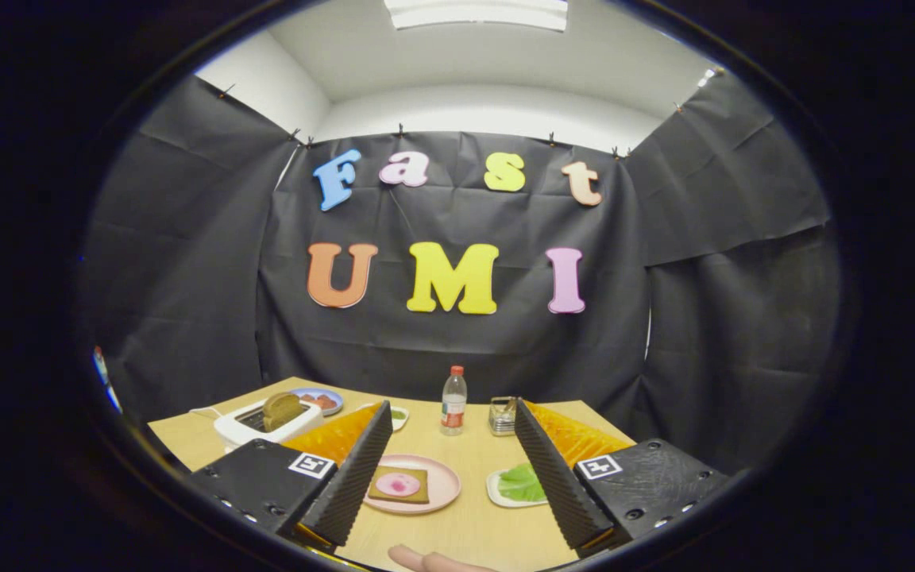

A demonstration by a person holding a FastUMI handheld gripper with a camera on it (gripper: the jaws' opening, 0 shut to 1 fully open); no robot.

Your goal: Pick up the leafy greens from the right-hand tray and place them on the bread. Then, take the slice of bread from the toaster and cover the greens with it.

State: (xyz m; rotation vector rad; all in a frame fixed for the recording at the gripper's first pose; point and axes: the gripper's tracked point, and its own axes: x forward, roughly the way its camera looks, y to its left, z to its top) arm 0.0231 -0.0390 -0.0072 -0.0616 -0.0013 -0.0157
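My tool (449, 477) is spread wide with nothing between its fingers, held above the near part of the counter (473, 532).

Between the fingers, on the counter, sits a pink plate (443, 483) with a bread slice (399, 485) on it; a round pink piece lies on top of that slice. Just inside my right finger is a white tray (497, 491) with the greens (523, 481) in it; the finger covers the tray's right part. Plate and tray lie near each other but apart, with bare counter between them.

On the far left stands the toaster (255, 425), with a brown slice (282, 409) sticking up from its slot. Just behind it is a blue plate (322, 399) holding something reddish. A small white dish (399, 416) with something green peeks out past my left finger.

At the far middle a bottle (453, 401) stands upright, and just to its right a small metal rack (502, 415); both are well beyond the plate and tray.

A fingertip (426, 561) rests at the near edge of the counter.

The counter's far edge runs close to the black cloth wall (457, 349). The open strip of counter runs from the near edge up the middle to the bottle.
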